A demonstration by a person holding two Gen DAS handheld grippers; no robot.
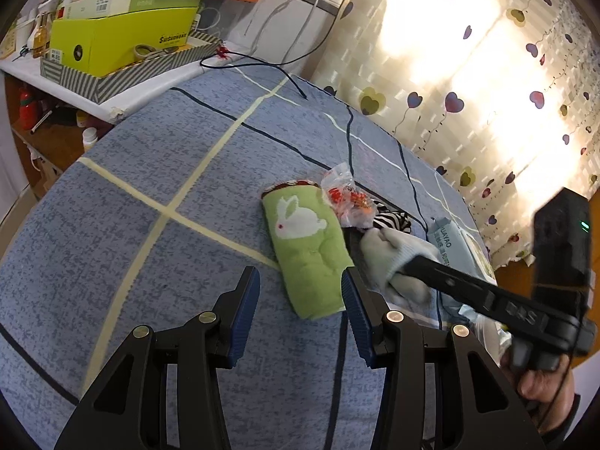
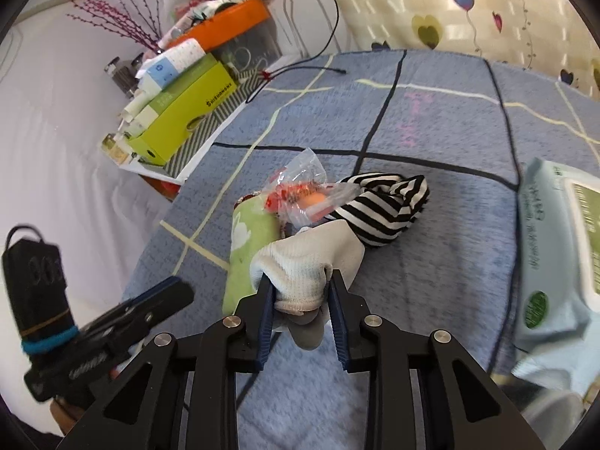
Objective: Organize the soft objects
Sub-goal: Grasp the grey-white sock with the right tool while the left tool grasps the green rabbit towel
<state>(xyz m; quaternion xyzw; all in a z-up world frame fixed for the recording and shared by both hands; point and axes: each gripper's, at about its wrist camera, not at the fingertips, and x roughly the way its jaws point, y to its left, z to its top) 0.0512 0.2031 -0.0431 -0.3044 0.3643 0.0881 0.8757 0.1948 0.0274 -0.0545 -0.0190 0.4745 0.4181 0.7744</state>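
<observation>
A white sock (image 2: 307, 262) is pinched between the blue pads of my right gripper (image 2: 302, 292), just above the blue checked bed cover (image 2: 431, 120). The left wrist view shows that gripper (image 1: 407, 268) from the side, buried in the sock (image 1: 390, 258). A folded green towel with a white rabbit (image 1: 307, 247) lies to the sock's left. A clear plastic bag with orange contents (image 2: 303, 191) and a black-and-white striped sock (image 2: 378, 206) lie behind it. My left gripper (image 1: 300, 292) is open over the cover. Its right finger is at the towel's near edge.
A pale blue pack of wet wipes (image 2: 555, 243) lies to the right. A side table on the left holds a yellow-green box (image 1: 120, 37) in a striped tray (image 1: 123, 71). A black cable (image 1: 262, 63) trails onto the bed. A heart-patterned curtain (image 1: 487, 75) hangs behind.
</observation>
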